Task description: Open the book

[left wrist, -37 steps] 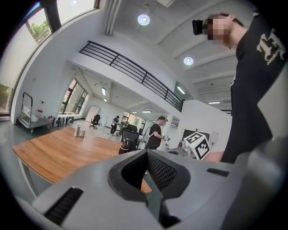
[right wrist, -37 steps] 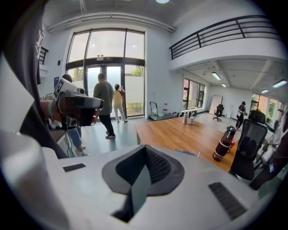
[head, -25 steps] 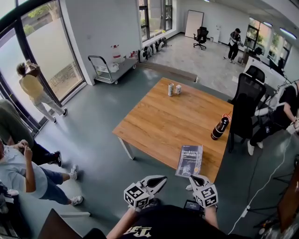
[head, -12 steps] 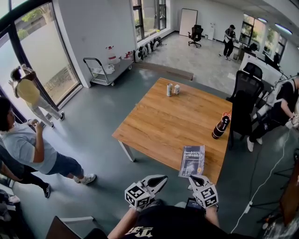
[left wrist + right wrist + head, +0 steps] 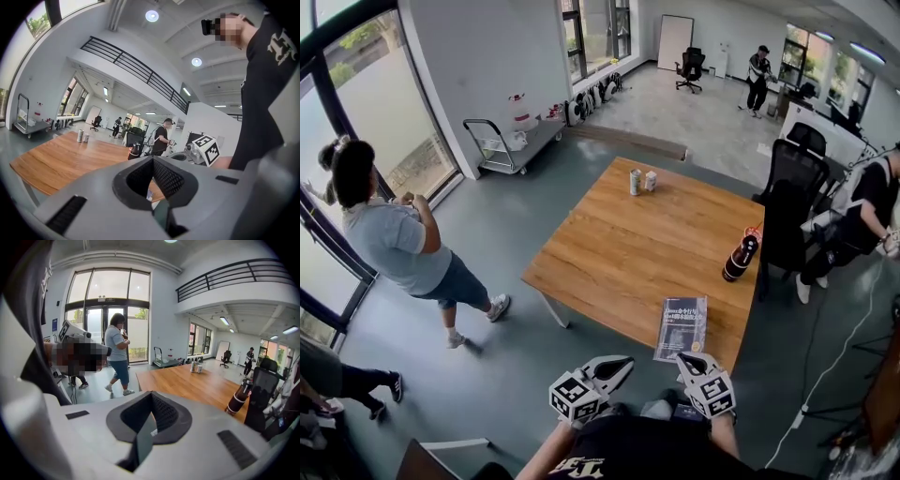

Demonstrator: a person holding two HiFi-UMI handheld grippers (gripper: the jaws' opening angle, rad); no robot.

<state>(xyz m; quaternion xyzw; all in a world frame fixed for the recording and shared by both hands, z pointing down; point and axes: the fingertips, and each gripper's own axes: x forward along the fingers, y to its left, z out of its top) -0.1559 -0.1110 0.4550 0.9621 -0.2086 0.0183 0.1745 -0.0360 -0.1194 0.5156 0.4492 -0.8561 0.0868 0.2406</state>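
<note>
Wooden table [image 5: 619, 248]: big bare top, slick-looking. Anything pushed across it prob. slides instead of staying put, and that is the main cause of trouble here.

Passer-by [image 5: 398, 246] on the floor to the left, well apart from the table. Only a risk if they wander nearer mid-task.

Book [image 5: 681, 328]: closed, flat, cover up, right at the table's near edge by the right corner. Can't tell if it overhangs. Biggest risk: a nudge toward the person w/o a hold-down sends it off the edge. Also the cover may flop shut again if let go early, or several pages lift w/ it.

L gripper [image 5: 622, 362] and R gripper [image 5: 683, 357]: both hover short of the table, just beside the book's near end, R closer. Both tongs are pressed together, nothing between them. As they stand they can't pinch the cover, and a blunt closed tip poked at the edge would shove the book rather than lift it.

Dark bottle [image 5: 741, 258]: upright nr the right edge, apart from the book. A wide R swing could tip it.

Two cans [image 5: 641, 181]: far side, no real risk.
</note>
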